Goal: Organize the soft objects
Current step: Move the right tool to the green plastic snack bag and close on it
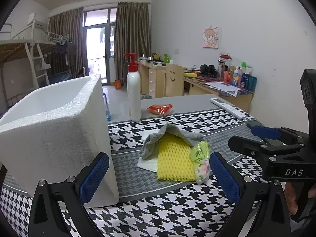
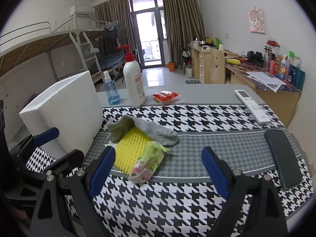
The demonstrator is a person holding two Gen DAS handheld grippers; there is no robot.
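Soft objects, a grey sock [image 1: 173,136] draped over a yellow foam net [image 1: 174,161] with a green tissue pack [image 1: 201,161] beside it, lie mid-table just right of the empty foam box [image 1: 53,138]. Nothing appears sorted yet. Left gripper [image 1: 159,179] and right gripper [image 2: 158,169] both gape wide, holding nothing.

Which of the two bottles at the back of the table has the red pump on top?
The tall white bottle. The smaller blue bottle beside it is see-through with a white spray top.
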